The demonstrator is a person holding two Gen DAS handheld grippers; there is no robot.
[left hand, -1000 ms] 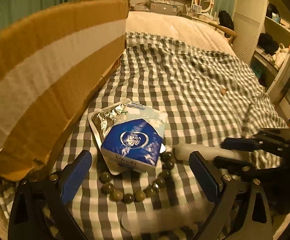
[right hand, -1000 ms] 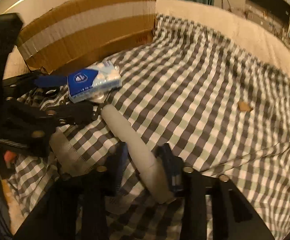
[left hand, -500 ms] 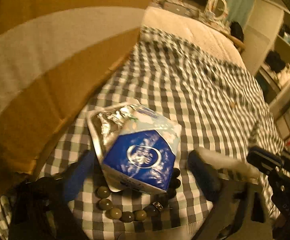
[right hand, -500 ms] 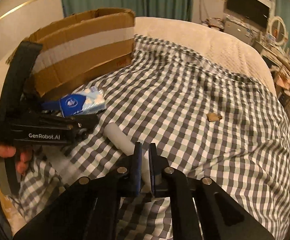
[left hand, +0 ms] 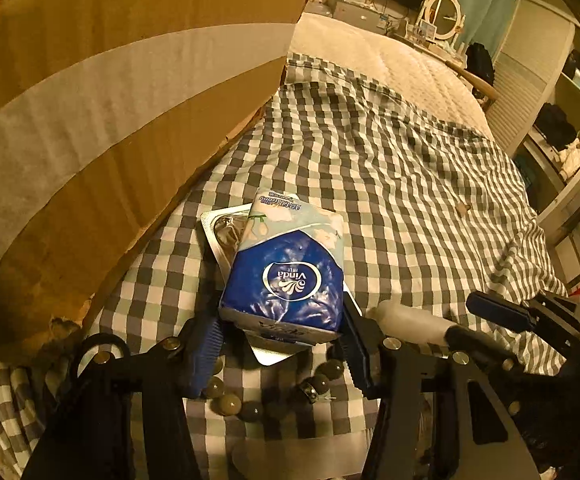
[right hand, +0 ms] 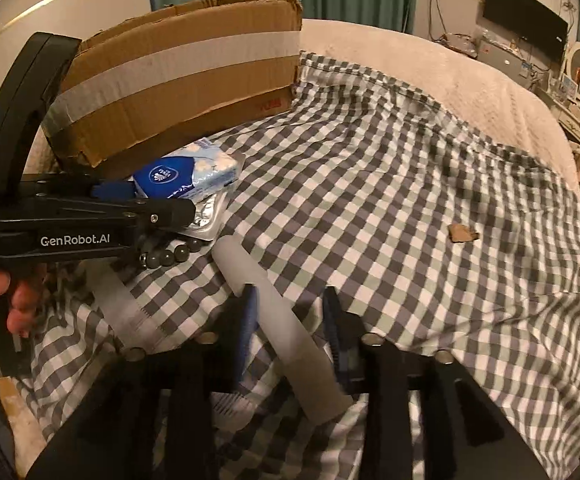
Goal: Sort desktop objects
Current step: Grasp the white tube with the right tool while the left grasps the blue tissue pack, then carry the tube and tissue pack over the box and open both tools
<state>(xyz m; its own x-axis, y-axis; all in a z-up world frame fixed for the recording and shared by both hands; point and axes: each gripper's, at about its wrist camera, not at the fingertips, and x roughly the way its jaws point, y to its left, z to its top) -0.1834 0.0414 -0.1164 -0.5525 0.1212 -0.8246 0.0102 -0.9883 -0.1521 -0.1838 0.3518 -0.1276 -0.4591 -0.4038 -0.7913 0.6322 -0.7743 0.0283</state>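
Vinda tissue pack (left hand: 290, 276) sits gripped between the left gripper (left hand: 280, 344) jaws, long axis pointing ahead toward the cardboard box (left hand: 110, 120), while the right gripper (right hand: 290, 320) apparently straddles, half-open, a white tube (right hand: 278, 320).

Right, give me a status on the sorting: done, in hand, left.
Done: nothing visibly sorted; I can't see inside the cardboard box.
In hand: the left tool brackets the blue tissue pack; the right tool straddles the white tube, jaws apart, the tube apparently lying on the checked cloth.
Left: the foil blister pack under the tissues and the bead bracelet.
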